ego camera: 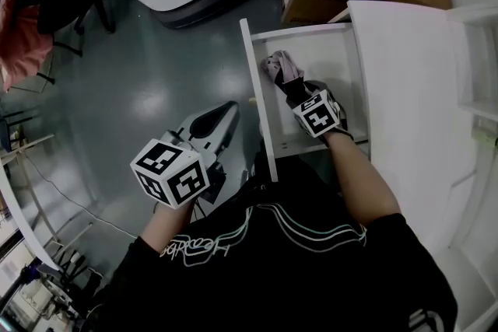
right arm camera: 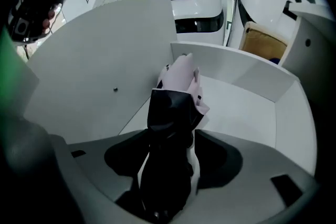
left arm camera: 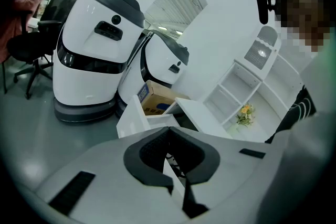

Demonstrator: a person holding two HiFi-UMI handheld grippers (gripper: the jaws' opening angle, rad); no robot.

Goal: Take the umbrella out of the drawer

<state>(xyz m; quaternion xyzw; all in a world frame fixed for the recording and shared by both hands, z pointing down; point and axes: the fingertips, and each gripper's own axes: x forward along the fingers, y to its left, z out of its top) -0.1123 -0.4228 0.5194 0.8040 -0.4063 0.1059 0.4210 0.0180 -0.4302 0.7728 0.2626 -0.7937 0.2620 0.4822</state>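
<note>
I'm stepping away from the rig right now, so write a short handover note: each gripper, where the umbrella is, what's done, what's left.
Left gripper: jaws together, empty, over the grey floor beside the open white drawer.
Right gripper: down in that drawer, jaws wide apart on either side of the folded pink-and-black fabric umbrella, not clamping it.
Done: drawer open, right gripper lined up on the umbrella.
Left: close on the umbrella and lift it out.

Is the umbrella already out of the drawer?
No, the umbrella lies inside the open drawer, resting on its white floor.
</note>
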